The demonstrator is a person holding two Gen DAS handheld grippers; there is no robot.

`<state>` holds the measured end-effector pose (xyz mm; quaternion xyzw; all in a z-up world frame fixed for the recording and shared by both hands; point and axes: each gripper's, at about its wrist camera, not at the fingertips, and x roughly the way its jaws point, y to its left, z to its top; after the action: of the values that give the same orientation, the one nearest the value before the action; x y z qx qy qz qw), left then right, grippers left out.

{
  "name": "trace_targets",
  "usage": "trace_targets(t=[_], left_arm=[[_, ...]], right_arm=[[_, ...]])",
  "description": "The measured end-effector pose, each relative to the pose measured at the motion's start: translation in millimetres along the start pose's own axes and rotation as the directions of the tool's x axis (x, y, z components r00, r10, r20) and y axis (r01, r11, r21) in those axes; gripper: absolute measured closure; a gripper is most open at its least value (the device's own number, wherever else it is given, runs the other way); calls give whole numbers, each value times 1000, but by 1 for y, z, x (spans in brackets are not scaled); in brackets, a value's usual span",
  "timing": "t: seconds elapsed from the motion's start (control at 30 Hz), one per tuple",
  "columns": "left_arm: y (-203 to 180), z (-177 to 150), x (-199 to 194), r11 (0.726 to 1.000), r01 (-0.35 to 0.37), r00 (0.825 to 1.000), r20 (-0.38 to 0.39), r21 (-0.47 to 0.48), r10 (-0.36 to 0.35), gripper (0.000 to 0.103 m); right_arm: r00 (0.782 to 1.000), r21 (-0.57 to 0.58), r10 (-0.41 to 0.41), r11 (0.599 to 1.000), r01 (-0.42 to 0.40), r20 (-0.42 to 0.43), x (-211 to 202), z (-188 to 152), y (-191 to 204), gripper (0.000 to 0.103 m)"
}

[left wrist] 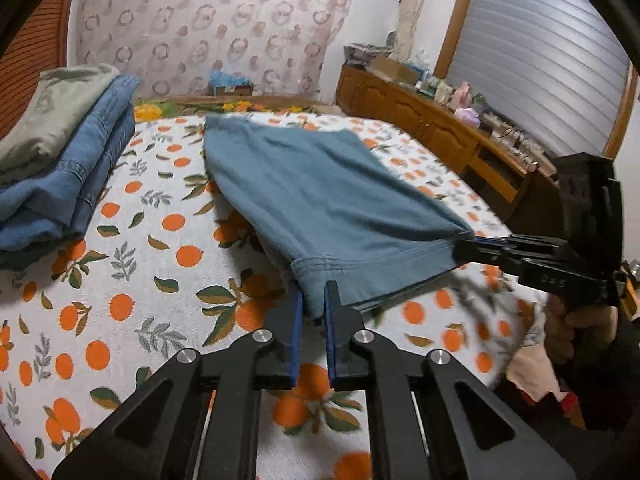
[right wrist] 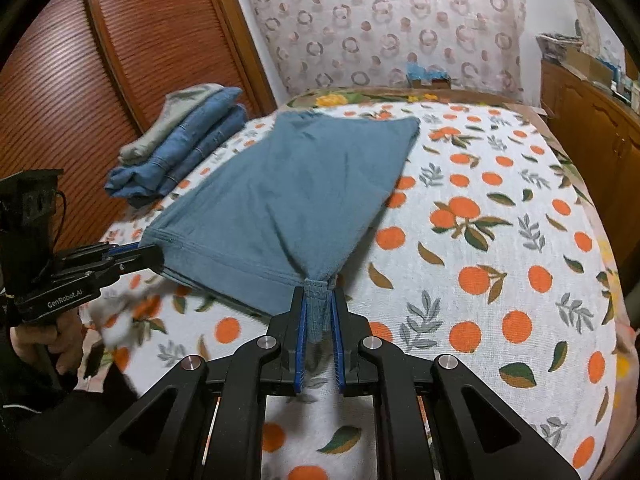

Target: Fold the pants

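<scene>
Across the left wrist view, we see the orange-printed white bedspread (left wrist: 132, 280) lying bare around the teal-blue cotton pants (left wrist: 320, 204); a folded stack of denim and olive clothes (left wrist: 64, 168) sits at its left edge, a wooden sideboard (left wrist: 432, 128) beyond its right. Our left gripper (left wrist: 314, 300) is clenched on the near hem corner, which is raised off the bed. From the right wrist view, open bedspread (right wrist: 500, 240) spreads to the right. Our right gripper (right wrist: 318, 312) pinches the other hem corner, bunched between its blue pads (right wrist: 301, 340).
</scene>
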<state>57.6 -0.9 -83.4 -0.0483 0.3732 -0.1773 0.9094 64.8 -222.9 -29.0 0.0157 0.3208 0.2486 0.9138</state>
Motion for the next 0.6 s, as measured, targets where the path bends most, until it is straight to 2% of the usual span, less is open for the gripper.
trace_targets(t=[0.23, 0.6], left_arm=[[-6, 1, -42, 999, 54, 997, 56, 1, -54, 93], [-14, 0, -74, 997, 70, 992, 102, 33, -73, 93]], right_arm=[[998, -19, 54, 998, -53, 30, -30, -5, 14, 92], [993, -38, 83, 996, -81, 79, -66, -9, 23, 92]])
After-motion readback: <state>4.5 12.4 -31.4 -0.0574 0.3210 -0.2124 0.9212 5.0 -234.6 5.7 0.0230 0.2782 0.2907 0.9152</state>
